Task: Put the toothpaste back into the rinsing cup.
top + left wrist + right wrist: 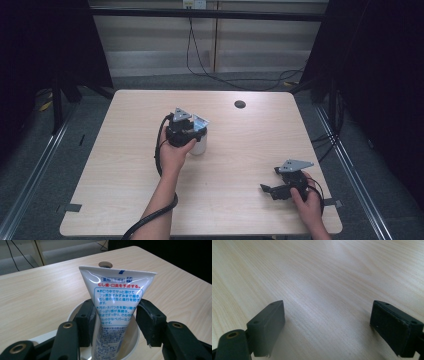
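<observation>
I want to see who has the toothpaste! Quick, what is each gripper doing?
Left gripper: open, jaws either side of the white plastic toothpaste tube standing in the white round cup.
Right gripper: open, holding nothing, over the light wooden table.

Tube (115,302) stood in cup (133,340) mid-table (125,200); cable hole (240,104) behind, near the far edge.

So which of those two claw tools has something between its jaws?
The left gripper: a white toothpaste tube stands in a white cup between its jaws. The right gripper has bare table between wide-open jaws.
</observation>
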{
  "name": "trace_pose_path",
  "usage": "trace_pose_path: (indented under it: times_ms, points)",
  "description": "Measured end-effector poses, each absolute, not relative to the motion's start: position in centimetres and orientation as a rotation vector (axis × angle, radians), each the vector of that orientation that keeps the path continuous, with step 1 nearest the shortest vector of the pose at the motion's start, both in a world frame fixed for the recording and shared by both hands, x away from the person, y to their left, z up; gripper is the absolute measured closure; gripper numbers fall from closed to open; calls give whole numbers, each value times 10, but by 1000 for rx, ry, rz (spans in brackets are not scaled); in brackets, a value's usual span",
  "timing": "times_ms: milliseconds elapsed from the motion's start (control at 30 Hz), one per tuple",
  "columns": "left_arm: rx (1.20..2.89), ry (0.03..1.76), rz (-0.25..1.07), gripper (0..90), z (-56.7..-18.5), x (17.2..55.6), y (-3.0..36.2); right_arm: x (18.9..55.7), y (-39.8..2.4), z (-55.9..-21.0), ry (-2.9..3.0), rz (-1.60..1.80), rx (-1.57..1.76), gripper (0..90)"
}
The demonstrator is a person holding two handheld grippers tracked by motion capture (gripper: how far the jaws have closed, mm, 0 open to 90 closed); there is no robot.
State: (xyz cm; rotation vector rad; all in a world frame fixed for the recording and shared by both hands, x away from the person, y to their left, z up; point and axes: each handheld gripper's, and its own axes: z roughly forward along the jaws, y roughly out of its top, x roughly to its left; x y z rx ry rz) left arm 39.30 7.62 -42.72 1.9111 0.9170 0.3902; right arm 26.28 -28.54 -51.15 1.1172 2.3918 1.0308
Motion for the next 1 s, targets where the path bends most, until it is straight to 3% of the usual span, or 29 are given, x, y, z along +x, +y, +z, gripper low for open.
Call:
trace_pose_path:
  times_ms: [533,733,1000]
  points:
    - [1888,919,412,335,-422,393,84,263,-285,-511,2391,1031,1118,121]
    - [1887,930,403,239,-421,391,85,263,-285,-512,2392,1031,1117,121]
    - [1910,921,354,179,-420,388,91,263,-285,-512,2391,1031,1117,121]
